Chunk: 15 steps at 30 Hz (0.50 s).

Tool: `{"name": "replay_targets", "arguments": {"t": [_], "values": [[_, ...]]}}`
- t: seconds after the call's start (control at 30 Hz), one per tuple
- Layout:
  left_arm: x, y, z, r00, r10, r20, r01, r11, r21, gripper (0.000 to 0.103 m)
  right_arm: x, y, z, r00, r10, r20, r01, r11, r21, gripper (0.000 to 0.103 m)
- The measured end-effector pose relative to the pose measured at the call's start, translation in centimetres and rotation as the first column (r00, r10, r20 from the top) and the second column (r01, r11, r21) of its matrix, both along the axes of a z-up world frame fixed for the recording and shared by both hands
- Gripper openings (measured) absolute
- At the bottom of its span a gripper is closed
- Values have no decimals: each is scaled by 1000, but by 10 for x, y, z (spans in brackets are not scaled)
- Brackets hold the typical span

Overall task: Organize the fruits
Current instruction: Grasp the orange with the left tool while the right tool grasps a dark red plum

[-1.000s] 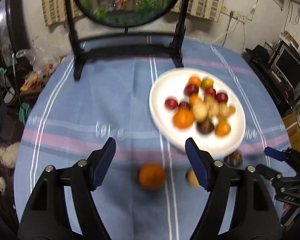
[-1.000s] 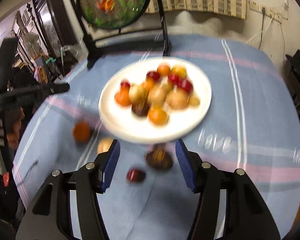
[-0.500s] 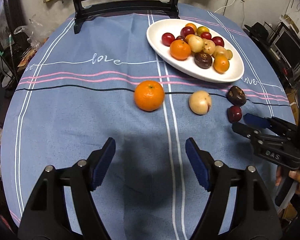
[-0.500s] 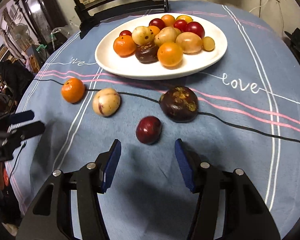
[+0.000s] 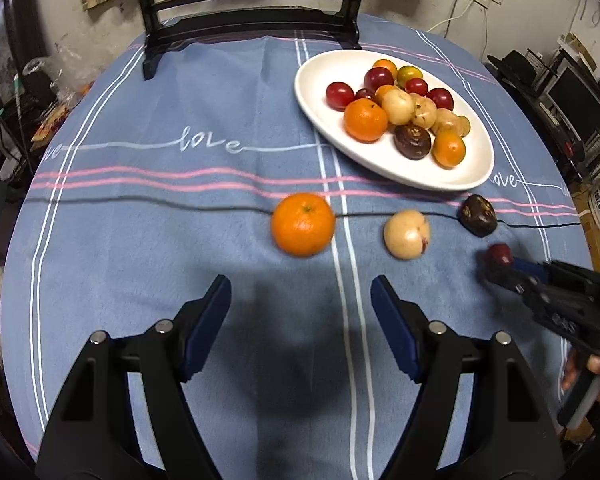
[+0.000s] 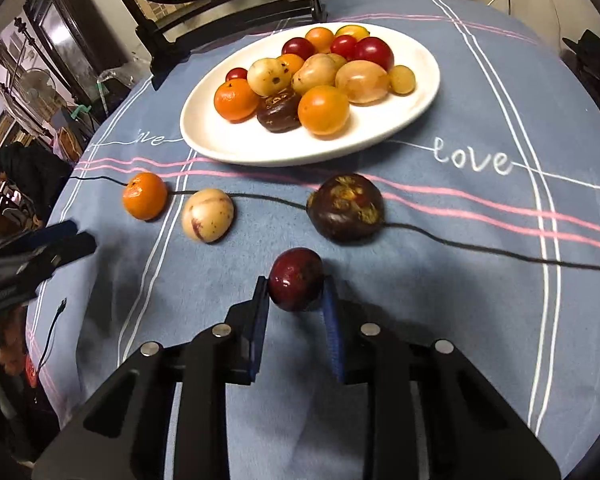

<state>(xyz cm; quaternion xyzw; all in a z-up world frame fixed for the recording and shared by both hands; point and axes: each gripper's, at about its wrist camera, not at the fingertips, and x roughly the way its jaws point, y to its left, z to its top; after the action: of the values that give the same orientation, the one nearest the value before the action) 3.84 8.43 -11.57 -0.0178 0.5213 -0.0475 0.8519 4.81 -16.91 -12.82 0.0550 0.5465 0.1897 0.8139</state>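
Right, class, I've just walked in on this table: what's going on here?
A person is sorting fruit with two handheld grippers. The right gripper has shut on a small dark red fruit on the blue tablecloth. The left gripper is open and empty, facing the loose orange. The white plate already holds most fruit.
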Motion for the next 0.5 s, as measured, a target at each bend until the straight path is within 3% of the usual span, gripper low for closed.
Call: {"name": "replay_targets", "arguments": {"t": [0.4, 0.47, 0.5], "values": [[57, -9, -35, 998, -13, -54, 15, 999, 45, 73, -11, 2, 0, 1000, -2, -12, 2, 999, 37, 27], [61, -8, -39, 998, -6, -65, 10, 999, 50, 65, -11, 3, 0, 1000, 1, -15, 0, 999, 39, 27], [63, -7, -42, 997, -10, -76, 13, 999, 42, 52, -11, 4, 0, 1000, 1, -14, -1, 999, 38, 27]]}}
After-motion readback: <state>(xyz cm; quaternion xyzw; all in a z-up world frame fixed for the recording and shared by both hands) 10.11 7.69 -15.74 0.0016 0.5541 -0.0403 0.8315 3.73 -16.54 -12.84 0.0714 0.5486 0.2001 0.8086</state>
